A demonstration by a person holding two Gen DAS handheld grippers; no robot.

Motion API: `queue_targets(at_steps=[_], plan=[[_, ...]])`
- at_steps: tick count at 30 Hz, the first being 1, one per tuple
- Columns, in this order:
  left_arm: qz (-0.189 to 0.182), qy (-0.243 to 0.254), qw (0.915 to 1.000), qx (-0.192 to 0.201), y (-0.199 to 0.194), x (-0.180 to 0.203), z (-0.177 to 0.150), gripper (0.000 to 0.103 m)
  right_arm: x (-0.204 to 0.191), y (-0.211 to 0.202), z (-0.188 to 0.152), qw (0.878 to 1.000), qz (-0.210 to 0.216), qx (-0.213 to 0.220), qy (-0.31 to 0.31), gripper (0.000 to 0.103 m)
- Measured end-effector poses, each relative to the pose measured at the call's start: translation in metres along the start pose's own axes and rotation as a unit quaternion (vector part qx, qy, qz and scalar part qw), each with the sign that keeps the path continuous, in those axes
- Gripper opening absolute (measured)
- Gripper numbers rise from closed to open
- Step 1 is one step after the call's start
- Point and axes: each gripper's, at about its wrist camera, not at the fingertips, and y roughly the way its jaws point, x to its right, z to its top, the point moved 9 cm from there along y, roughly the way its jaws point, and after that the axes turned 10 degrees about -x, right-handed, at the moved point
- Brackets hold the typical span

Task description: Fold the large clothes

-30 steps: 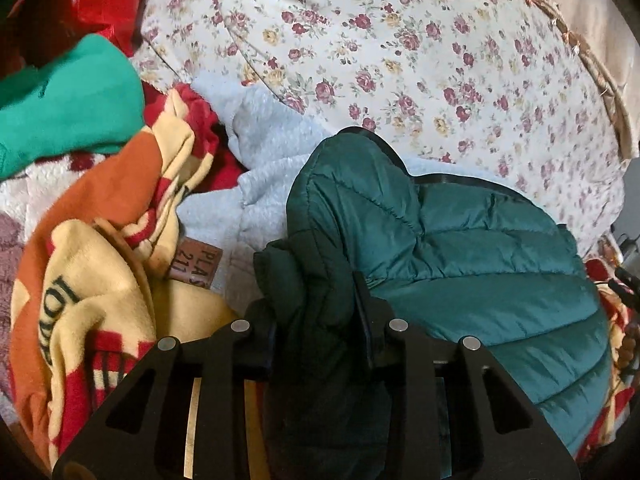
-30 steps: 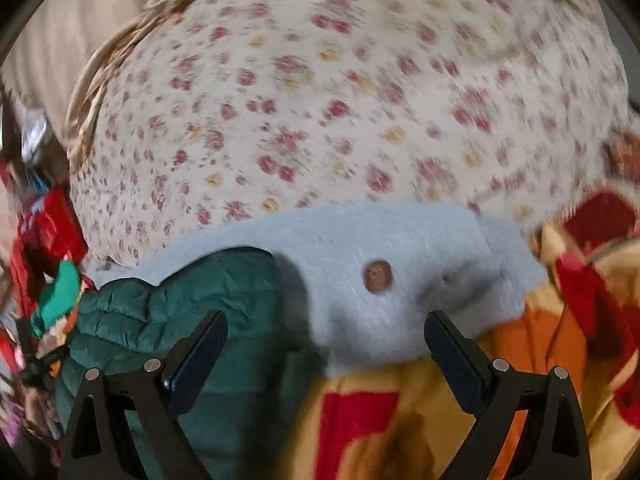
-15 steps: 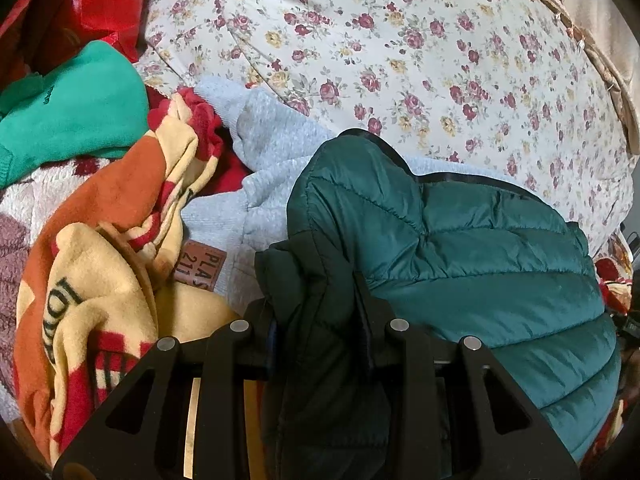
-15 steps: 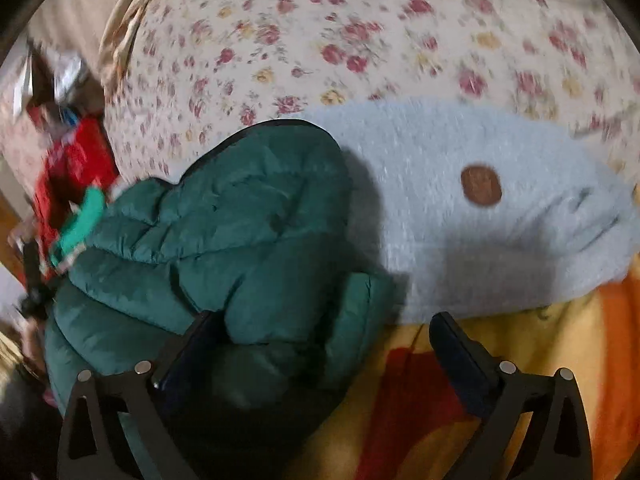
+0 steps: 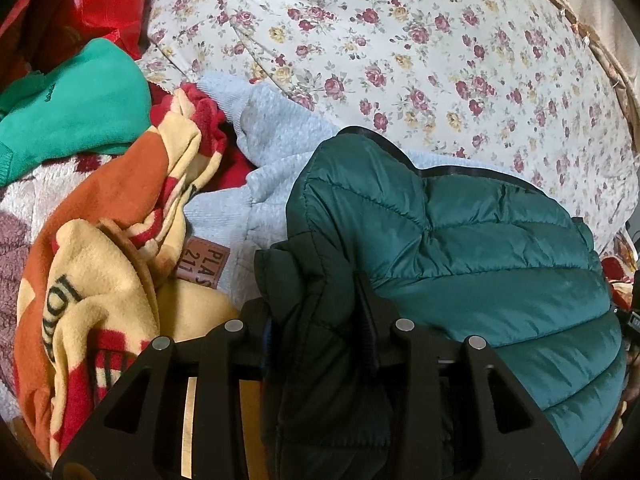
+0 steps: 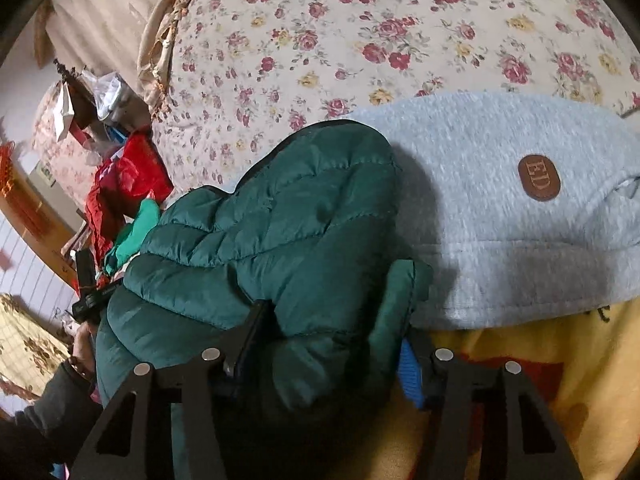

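A dark green quilted puffer jacket lies bunched on a floral bedsheet. My left gripper is shut on a fold of the jacket's edge. In the right wrist view the same jacket fills the lower middle, and my right gripper is shut on a thick bunch of it. A light grey fleece garment with a brown patch lies under and beside the jacket; it also shows in the left wrist view.
An orange, yellow and red blanket lies left of the jacket, with a green sweater behind it. Red fabric and clutter sit at the bed's far side. The person's other hand shows at the left.
My right gripper moved from the grey garment down onto the green jacket and closed on it. My left gripper kept its hold and barely moved.
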Motion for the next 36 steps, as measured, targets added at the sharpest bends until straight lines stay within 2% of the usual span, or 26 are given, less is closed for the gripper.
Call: queue_targets(at_steps=[4, 5, 9, 12, 20, 26, 29, 33, 36], plan=[[0.012, -0.001, 0.9999, 0.001, 0.001, 0.001, 0.0, 0.035, 0.006, -0.004, -0.001, 1.0, 0.006, 0.0, 0.008, 0.057], [0.015, -0.002, 0.9999, 0.001, 0.0, 0.001, 0.001, 0.035, 0.003, -0.004, 0.0, 1.0, -0.006, 0.0, 0.001, 0.054], [0.029, -0.01, 0.9994, 0.014, -0.014, 0.001, 0.006, 0.028, -0.016, -0.016, 0.007, 0.998, -0.061, 0.007, -0.029, 0.028], [0.038, -0.011, 0.9985, 0.038, -0.032, 0.005, 0.011, 0.024, -0.033, -0.03, 0.013, 0.992, -0.11, 0.024, -0.053, 0.024], [0.042, 0.014, 0.9949, 0.091, -0.101, 0.026, 0.007, 0.022, -0.082, -0.098, 0.013, 0.984, -0.135, 0.089, -0.074, 0.021], [-0.002, 0.018, 0.9908, 0.134, -0.155, 0.047, -0.004, 0.021, -0.116, -0.163, 0.0, 0.977, -0.131, 0.139, -0.093, 0.021], [-0.022, 0.023, 0.9909, 0.131, -0.154, 0.064, -0.001, 0.021, -0.113, -0.186, -0.004, 0.975, -0.135, 0.153, -0.088, 0.021], [-0.052, 0.033, 0.9936, 0.095, -0.133, 0.097, -0.006, 0.02, -0.083, -0.201, -0.006, 0.975, -0.15, 0.153, -0.058, 0.021], [-0.039, 0.064, 0.9933, 0.088, -0.119, 0.123, -0.011, 0.018, -0.05, -0.199, -0.006, 0.978, -0.155, 0.139, -0.029, 0.021]])
